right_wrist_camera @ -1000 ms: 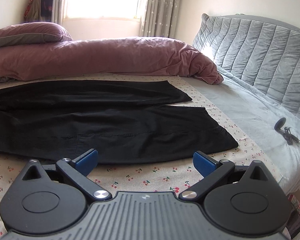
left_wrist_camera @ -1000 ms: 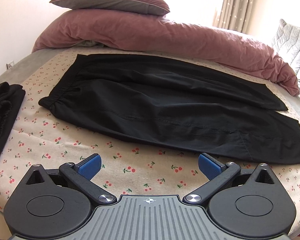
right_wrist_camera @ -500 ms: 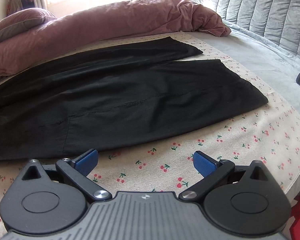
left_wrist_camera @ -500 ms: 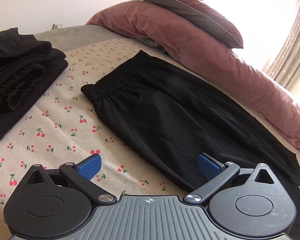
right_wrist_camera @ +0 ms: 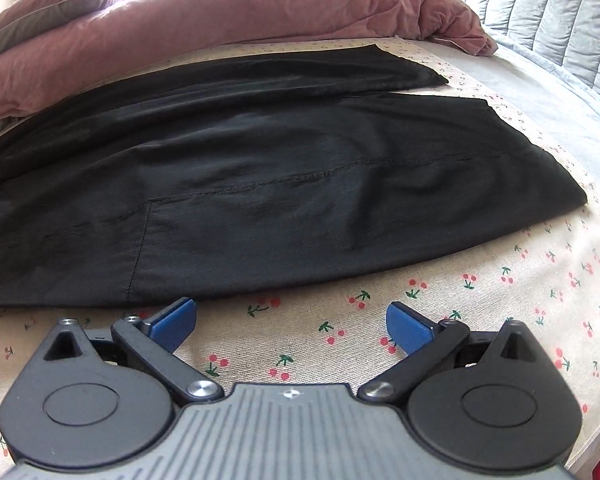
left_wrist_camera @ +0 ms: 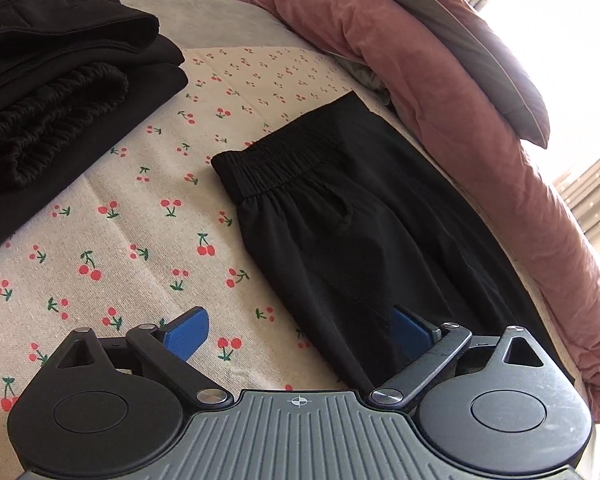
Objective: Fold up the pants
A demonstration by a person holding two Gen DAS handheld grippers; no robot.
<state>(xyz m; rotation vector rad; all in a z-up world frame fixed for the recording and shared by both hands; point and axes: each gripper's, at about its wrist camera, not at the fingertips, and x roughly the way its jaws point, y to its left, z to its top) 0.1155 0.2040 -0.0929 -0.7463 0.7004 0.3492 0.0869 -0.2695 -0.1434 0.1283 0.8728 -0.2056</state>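
Observation:
Black pants point(left_wrist_camera: 360, 240) lie flat on the cherry-print bed sheet point(left_wrist_camera: 140, 240), elastic waistband point(left_wrist_camera: 276, 168) toward the left. My left gripper point(left_wrist_camera: 296, 332) is open, low over the near edge of the pants below the waistband; its right pad sits over the black fabric, its left pad over the sheet. In the right wrist view the two pant legs point(right_wrist_camera: 260, 184) stretch out to the right, hems at the far right. My right gripper point(right_wrist_camera: 292, 324) is open and empty just in front of the near leg's edge.
A stack of folded black clothes point(left_wrist_camera: 60, 92) lies at the left. A mauve duvet point(right_wrist_camera: 220, 12) and a pillow point(left_wrist_camera: 460, 40) lie behind the pants. A grey quilted headboard point(right_wrist_camera: 560, 8) stands at the right.
Both grippers have moved down and closer to the pants. The left one has swung toward the waistband end. Both stay open.

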